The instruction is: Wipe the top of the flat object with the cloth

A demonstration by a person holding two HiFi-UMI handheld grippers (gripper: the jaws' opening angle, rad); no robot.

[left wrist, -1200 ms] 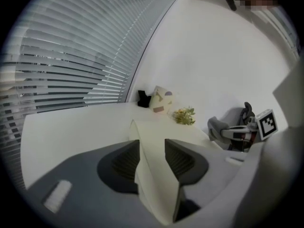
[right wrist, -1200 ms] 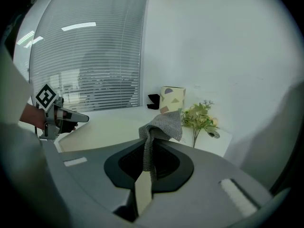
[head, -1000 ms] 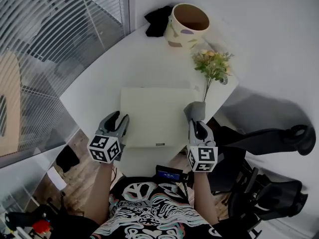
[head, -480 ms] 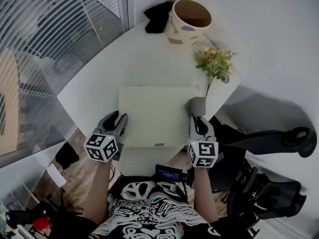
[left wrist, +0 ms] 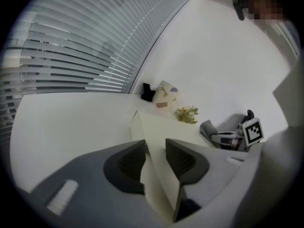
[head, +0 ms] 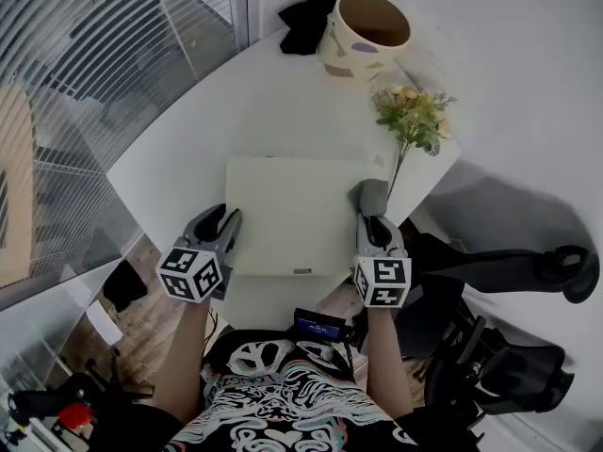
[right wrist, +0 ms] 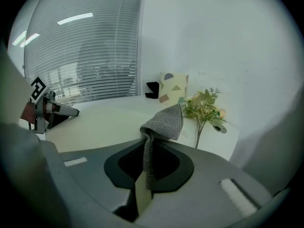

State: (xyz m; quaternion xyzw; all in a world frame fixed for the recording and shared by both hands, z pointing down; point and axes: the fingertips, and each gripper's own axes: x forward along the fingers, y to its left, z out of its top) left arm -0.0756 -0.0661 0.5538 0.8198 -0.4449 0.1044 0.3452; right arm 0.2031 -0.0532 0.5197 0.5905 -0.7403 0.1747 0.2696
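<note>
A flat cream object (head: pixel 292 217) lies on the white table (head: pixel 188 149), just in front of me. My left gripper (head: pixel 224 217) sits at its left edge. In the left gripper view that edge (left wrist: pixel 161 127) runs between the jaws of the left gripper (left wrist: pixel 156 148), which are opening, and the pads do not clamp it. At the object's right edge my right gripper (head: pixel 375 224) is shut on a grey knitted cloth (head: pixel 369 196). In the right gripper view the cloth (right wrist: pixel 164 122) stands up out of the right gripper (right wrist: pixel 148 156), with a cream strip below it.
A cream pot (head: pixel 366 34) and a black item (head: pixel 303 19) stand at the table's far end. A small bunch of flowers (head: pixel 413 116) lies near the right edge. Window blinds (head: pixel 94 64) line the left side. A black office chair (head: pixel 509 271) is on the right.
The head view has shifted slightly. Both grippers stay at the flat object's left and right edges, and the cloth is still held.
</note>
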